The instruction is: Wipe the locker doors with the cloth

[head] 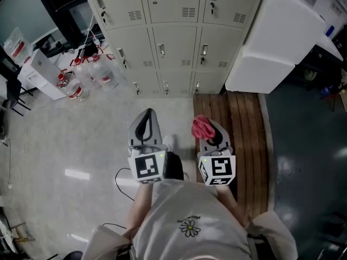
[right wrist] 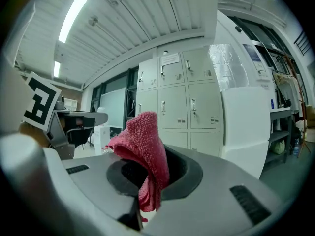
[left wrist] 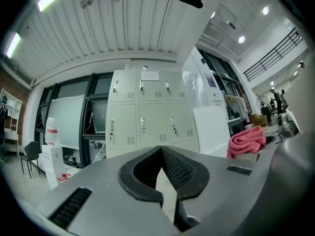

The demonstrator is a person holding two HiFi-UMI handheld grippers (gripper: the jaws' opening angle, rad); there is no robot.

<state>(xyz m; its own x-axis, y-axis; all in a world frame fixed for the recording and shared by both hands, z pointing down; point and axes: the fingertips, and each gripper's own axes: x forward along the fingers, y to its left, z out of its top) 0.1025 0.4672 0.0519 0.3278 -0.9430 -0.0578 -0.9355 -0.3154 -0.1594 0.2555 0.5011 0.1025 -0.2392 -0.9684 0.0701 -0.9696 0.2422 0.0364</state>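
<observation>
Currently, the right gripper (right wrist: 149,178) has its jaws clamped on the red cloth (right wrist: 144,144), which bunches upward above the jaw tips. The left gripper (left wrist: 160,150) has its jaws closed tip to tip with nothing between them. Both grippers point at the locker doors (head: 174,46), well apart from them. The right gripper sits over the left edge of the wooden platform (head: 246,140).

Bottles (head: 87,81), perhaps water; white boxes (head: 274,42)
</observation>
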